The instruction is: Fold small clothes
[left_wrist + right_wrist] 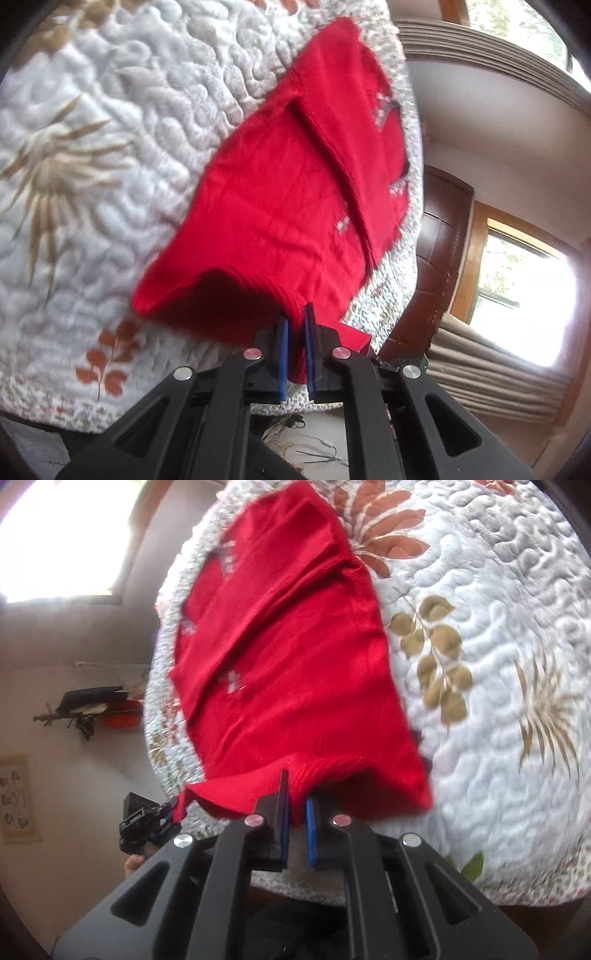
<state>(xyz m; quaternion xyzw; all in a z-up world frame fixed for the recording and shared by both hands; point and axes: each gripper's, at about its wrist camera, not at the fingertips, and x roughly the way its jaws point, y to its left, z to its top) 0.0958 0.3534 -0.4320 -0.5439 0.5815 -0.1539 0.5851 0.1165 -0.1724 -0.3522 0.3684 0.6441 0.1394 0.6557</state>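
Now my left gripper (297, 321) and right gripper (297, 794) both pinch the red garment's (280, 206) near hem above the quilt (110, 147), and uneven lifting could skew the fold.

Left gripper (297, 317) at six o'clock pinching the ribbed hem of a red garment (295, 192), cloth stretching toward one o'clock over a quilted floral bedspread (110, 147), window (524, 295) at three o'clock
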